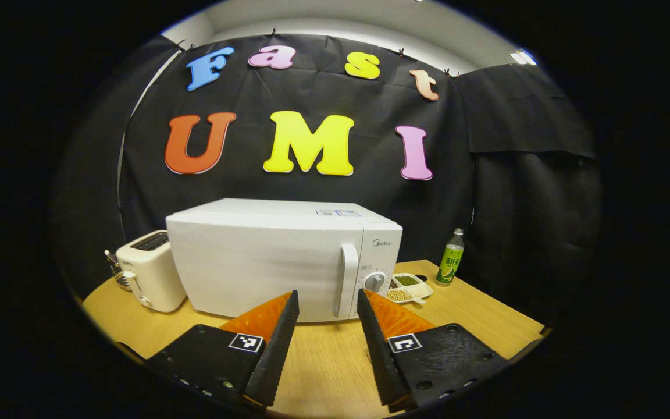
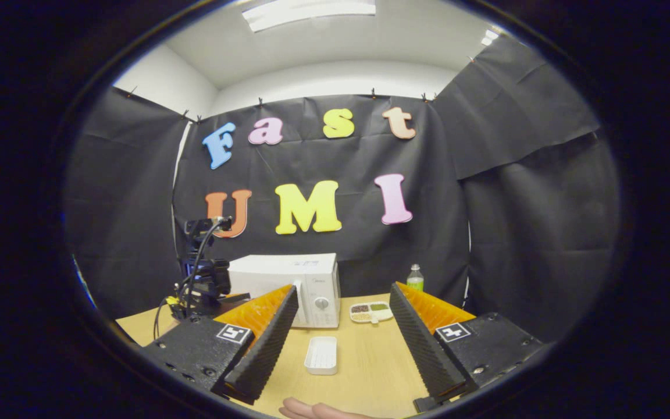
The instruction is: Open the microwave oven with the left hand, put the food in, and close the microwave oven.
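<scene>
- Claw state first: the left claw has its fingers apart with nothing between them, hovering low over the tabletop and aimed at the front of the microwave.
- The right claw is also spread wide and empty, held farther back from the microwave, which shows in the right gripper view as a small box behind it.
- The microwave door is shut; its upright handle lies just beyond the gap of the left claw, with the round dial beside it.
- The food looks to be the small white tray lying on the tabletop between the right claw's fingers, untouched.
- By my reading nothing of the task is done yet: opening, loading and closing all remain.
- A divided dish of beans sits just beside the microwave's dial side, and a green bottle stands near the tabletop's far edge.
- A toaster stands close on the microwave's other side.
- The door seems hinged toward the toaster, so it should swing over bare wood in front; there looks to be room.
- A hand rests at the near edge of the tabletop.
</scene>
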Action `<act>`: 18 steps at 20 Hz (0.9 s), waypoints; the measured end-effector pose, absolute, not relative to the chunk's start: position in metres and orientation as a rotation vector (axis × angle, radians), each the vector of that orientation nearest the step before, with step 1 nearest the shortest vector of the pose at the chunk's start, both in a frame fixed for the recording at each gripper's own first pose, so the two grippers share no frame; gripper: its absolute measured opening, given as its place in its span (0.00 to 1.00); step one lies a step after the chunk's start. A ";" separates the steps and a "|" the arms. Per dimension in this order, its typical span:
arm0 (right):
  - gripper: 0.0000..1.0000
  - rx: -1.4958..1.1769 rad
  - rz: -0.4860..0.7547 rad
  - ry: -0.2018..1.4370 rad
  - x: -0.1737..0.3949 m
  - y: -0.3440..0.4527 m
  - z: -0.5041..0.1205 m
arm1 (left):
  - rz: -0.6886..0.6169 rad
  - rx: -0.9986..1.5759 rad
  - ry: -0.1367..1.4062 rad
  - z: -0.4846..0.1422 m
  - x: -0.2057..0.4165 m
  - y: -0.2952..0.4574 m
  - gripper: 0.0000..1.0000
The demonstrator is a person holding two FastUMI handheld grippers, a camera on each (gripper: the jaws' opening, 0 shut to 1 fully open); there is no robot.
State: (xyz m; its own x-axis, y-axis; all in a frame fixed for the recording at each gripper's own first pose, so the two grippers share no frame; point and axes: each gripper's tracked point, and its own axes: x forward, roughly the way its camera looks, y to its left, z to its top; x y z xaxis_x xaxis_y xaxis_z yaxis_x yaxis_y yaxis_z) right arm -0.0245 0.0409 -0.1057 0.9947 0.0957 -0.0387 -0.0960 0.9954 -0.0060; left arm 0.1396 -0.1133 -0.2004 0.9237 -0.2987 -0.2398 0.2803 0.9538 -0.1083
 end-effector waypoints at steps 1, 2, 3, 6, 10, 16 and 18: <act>0.91 -0.007 0.097 0.034 -0.027 0.044 -0.103 | -0.282 -0.064 0.234 -0.187 0.131 -0.107 0.75; 0.91 -0.008 0.101 0.028 -0.028 0.047 -0.099 | -0.273 -0.060 0.219 -0.178 0.122 -0.100 0.81; 1.00 -0.014 0.104 0.021 -0.029 0.048 -0.095 | -0.262 -0.058 0.212 -0.169 0.115 -0.096 0.82; 1.00 -0.018 0.080 -0.005 -0.031 0.043 -0.084 | -0.242 -0.057 0.204 -0.143 0.090 -0.083 0.87; 1.00 -0.024 0.051 -0.028 -0.033 0.031 -0.073 | -0.229 -0.052 0.177 -0.108 0.049 -0.065 0.94; 1.00 -0.040 0.017 -0.038 -0.038 0.020 -0.066 | -0.152 -0.010 0.105 -0.075 -0.011 -0.038 0.95; 0.92 -0.032 0.025 -0.053 -0.046 0.027 -0.059 | -0.128 -0.004 0.091 -0.070 -0.022 -0.033 0.95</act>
